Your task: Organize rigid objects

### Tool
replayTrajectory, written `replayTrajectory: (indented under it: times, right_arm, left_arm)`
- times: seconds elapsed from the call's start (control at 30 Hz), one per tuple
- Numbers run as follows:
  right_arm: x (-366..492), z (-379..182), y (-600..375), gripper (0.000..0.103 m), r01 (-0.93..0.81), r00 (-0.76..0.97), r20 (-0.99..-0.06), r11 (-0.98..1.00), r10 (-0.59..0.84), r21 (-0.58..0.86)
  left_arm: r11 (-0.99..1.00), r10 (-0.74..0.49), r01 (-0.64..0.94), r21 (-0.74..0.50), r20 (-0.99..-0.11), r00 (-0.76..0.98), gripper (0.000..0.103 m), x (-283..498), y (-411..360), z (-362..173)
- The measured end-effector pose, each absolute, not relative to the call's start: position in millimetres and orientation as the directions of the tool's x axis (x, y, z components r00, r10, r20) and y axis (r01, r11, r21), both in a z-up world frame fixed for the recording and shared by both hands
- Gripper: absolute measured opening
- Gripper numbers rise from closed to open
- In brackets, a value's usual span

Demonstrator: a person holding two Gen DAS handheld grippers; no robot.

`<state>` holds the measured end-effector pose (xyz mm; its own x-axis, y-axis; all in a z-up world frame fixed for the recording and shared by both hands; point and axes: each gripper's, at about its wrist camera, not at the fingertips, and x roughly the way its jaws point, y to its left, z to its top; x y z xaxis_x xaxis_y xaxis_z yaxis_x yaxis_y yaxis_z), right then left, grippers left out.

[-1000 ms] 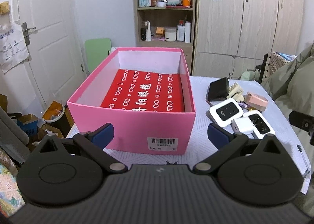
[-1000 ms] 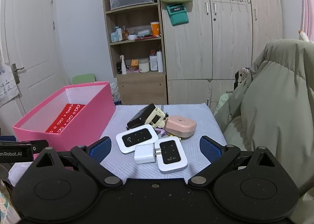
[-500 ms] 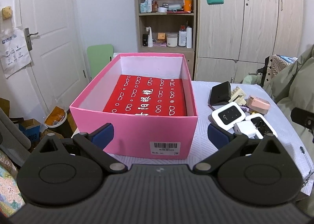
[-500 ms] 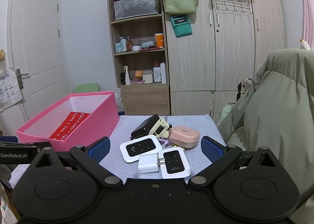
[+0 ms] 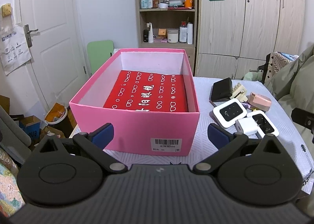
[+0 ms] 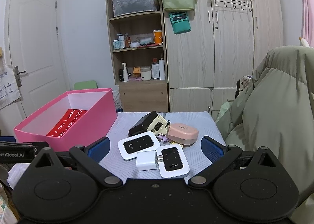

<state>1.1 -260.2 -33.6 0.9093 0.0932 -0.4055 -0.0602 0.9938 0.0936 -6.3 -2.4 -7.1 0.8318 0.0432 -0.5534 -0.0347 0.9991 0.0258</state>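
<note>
Clustered devices lie at lower centre of the right-wrist view: white charger plug point(image 6: 146, 160) touching a Wi-Fi router point(image 6: 173, 160), right of the pink box point(image 6: 86, 124). Right gripper point(image 6: 155, 149) and left gripper point(image 5: 160, 135) both gape, empty. Best straddle the plug squarely, avoiding neighbours.

white door point(image 5: 49, 34) shut, tote bag point(image 5: 13, 47) hanging beside it | open shelf point(image 6: 137, 47) with bottles and jars | wooden wardrobe point(image 6: 231, 47) | green chair point(image 5: 100, 51) | olive padded jacket point(image 6: 274, 106) at right
</note>
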Motion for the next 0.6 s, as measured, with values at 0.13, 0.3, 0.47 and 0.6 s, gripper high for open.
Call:
replayTrajectory:
  times: [0.13,0.3,0.47,0.6]
  right_arm:
    - [1.6,-34.1,-259.6,0.101,-0.062,0.908,-0.409,0.994,0.094,0.092]
    - [3.2,-34.6,-258.2,0.101,-0.058,0.907,-0.411,0.994,0.09,0.09]
    - [5.0,-35.4,-256.9,0.101,-0.059,0.904,-0.419,0.995,0.085,0.074]
    - [6.1,-35.7,-256.2,0.101,-0.056,0.904,-0.418,0.996,0.083,0.077]
  left_arm:
    - [0.999,0.041,-0.033,0.025,-0.558,0.829,0.103,-5.5,-1.6,-7.7]
    - [0.999,0.034,-0.025,0.024,-0.561,0.827,0.103,-2.5,-1.4,-7.1]
    - [1.0,0.021,-0.01,0.022,-0.571,0.821,0.103,0.9,-3.4,-9.3]
    - [1.0,0.014,-0.004,0.019,-0.578,0.816,0.103,3.3,-3.4,-10.3]
